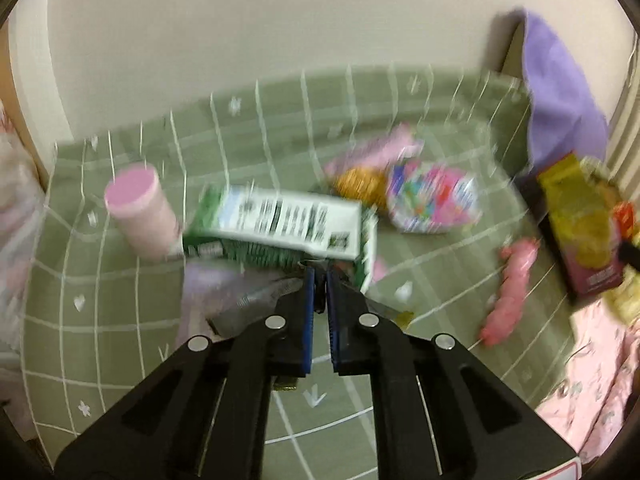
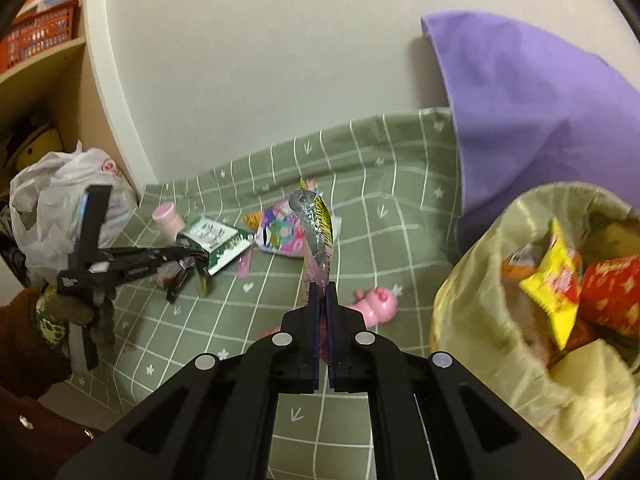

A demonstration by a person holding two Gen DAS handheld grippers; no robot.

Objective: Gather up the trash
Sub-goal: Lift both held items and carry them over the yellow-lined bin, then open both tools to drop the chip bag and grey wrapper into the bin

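Green checked cloth point(image 2: 360, 184) covers the worktop under me, and the lined bin point(image 2: 480, 264) at the near right already holds a yellow packet and a red one. My left jaws point(image 1: 320, 276) are shut on a corner of the green-and-white carton point(image 1: 280, 228), which hangs crosswise off their tips. That is my biggest worry: with so small a bite on so long a box, it could twist or slip out on the way across to the bin, and its free end sits close to the pink-capped bottle point(image 1: 140, 212) at the left, which it could knock over. My right jaws point(image 2: 325, 292) are closed flat on the tail of a foil wrapper point(image 2: 316, 224), held upright; a thin, slick film like that may slide free or flop short of the rim. More rubbish waits at the far side: a colourful packet point(image 2: 280, 232), with a pink toy figure point(image 2: 376, 300) lying nearer.

Print and a barcode show on the carton, but both are too blurred to read. Nothing else is legible either.
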